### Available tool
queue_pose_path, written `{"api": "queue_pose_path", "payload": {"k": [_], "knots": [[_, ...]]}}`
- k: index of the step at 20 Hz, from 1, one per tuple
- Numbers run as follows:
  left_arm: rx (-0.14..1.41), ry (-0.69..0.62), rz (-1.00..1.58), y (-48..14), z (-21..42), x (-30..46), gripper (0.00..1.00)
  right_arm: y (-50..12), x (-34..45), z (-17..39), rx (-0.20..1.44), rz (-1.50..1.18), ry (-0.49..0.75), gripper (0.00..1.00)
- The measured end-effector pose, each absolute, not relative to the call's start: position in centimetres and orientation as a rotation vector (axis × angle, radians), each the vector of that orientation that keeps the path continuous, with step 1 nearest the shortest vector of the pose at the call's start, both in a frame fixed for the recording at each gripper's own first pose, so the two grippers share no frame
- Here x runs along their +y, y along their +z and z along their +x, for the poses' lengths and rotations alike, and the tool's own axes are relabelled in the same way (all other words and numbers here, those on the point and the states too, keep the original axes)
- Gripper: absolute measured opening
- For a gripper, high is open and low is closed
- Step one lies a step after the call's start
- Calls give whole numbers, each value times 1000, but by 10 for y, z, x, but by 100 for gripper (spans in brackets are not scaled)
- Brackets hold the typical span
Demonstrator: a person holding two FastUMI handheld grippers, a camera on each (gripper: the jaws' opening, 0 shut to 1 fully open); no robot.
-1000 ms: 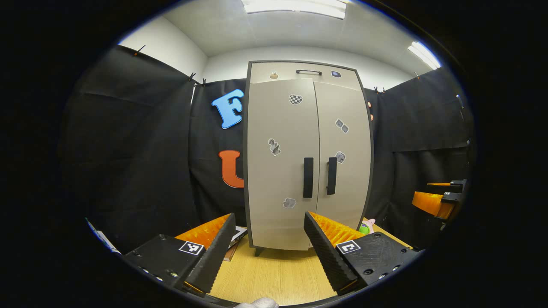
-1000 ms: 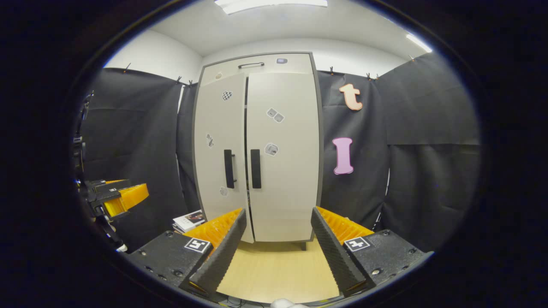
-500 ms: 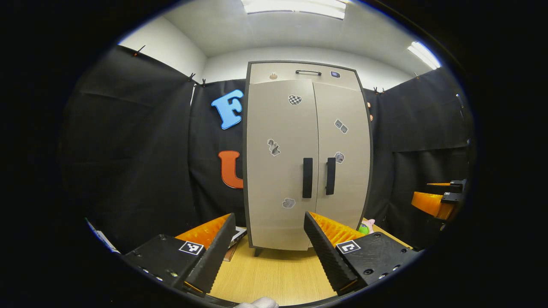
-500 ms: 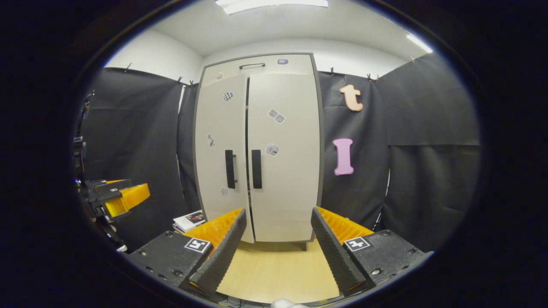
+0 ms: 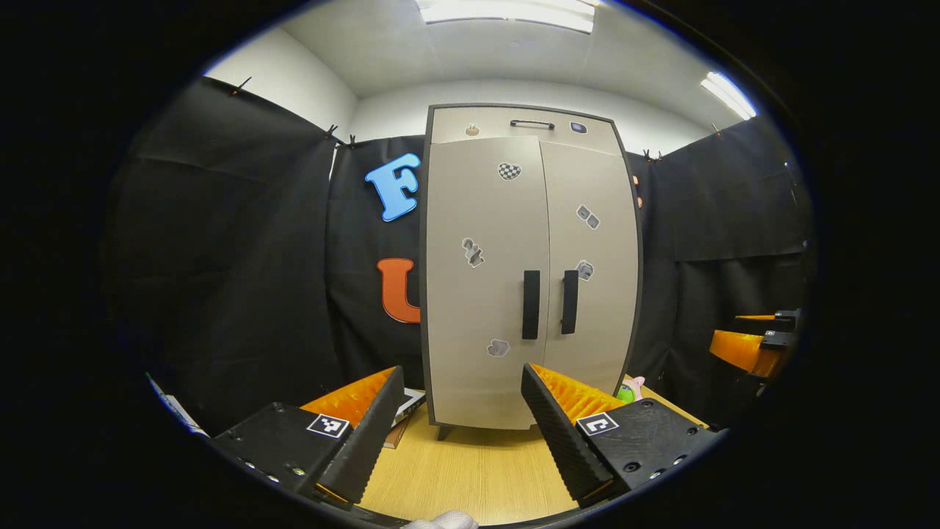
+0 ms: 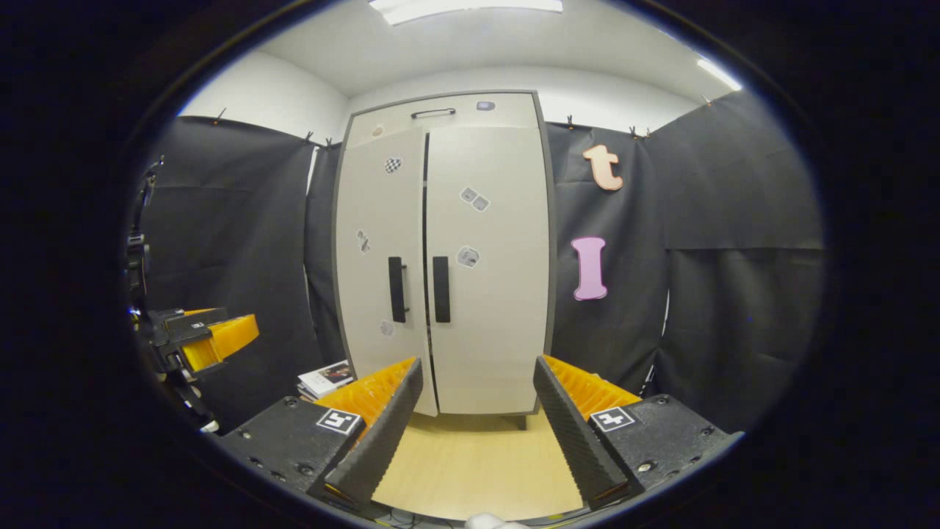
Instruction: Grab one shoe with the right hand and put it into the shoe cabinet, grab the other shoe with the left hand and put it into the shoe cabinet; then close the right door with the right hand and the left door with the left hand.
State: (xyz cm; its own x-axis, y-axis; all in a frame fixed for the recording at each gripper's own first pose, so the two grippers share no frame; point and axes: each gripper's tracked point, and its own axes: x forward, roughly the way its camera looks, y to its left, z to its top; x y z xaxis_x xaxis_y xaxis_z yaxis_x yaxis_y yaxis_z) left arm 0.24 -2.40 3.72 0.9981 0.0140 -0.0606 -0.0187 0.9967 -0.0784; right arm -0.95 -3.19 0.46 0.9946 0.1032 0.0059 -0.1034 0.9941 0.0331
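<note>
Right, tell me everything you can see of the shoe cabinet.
The shoe cabinet is a tall, pale beige unit with a dark frame, standing upright on short dark feet on the wooden table against the black cloth wall. It has a top drawer with a slim dark handle and two long doors, each with a vertical black handle near the centre seam. Small stickers dot the doors. Both doors look shut, though the right gripper view shows a thin dark gap at the seam. Neither hand-held gripper touches it.
</note>
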Motion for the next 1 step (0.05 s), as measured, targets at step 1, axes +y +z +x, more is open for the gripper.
{"api": "queue_pose_path", "payload": {"k": [1], "knots": [[59, 15, -80, 38, 2, -24, 96, 4, -32, -9, -7, 35, 103, 99]]}}
